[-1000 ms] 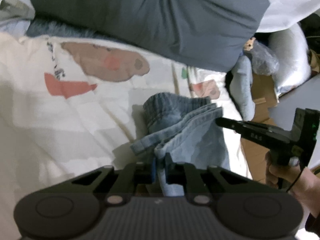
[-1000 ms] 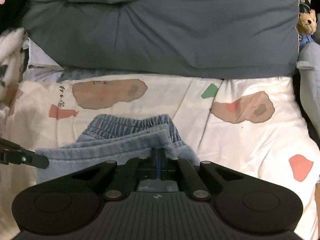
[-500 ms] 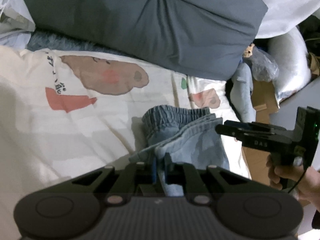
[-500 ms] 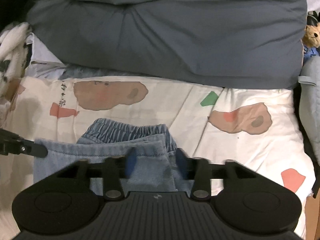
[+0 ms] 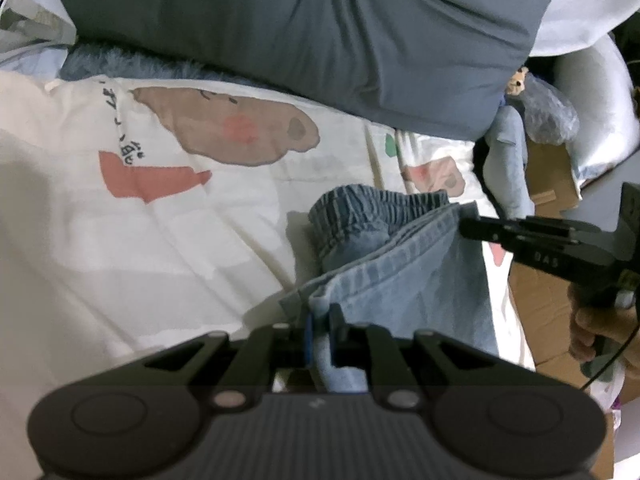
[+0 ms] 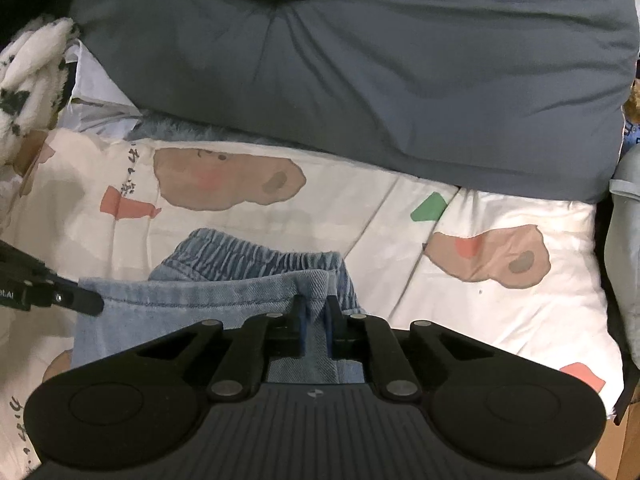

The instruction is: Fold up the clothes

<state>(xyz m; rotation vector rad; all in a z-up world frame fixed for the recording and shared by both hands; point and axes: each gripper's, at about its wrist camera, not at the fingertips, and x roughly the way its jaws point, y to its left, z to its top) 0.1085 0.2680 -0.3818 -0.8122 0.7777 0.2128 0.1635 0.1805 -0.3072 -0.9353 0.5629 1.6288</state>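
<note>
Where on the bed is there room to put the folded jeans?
Bare sheet lies right of the jeans, below the grey pillow; more lies on their left. The far left, by the spotted plush, is crowded.

A pair of light-blue denim trousers (image 6: 208,300) with a gathered elastic waistband lies folded over on the bed (image 6: 500,320), on its cream printed cover, towards the near edge. The waistband faces the far edge, partly bunched and darker. The upper fold's hemmed edge runs straight across, lifted slightly at both corners.
</note>
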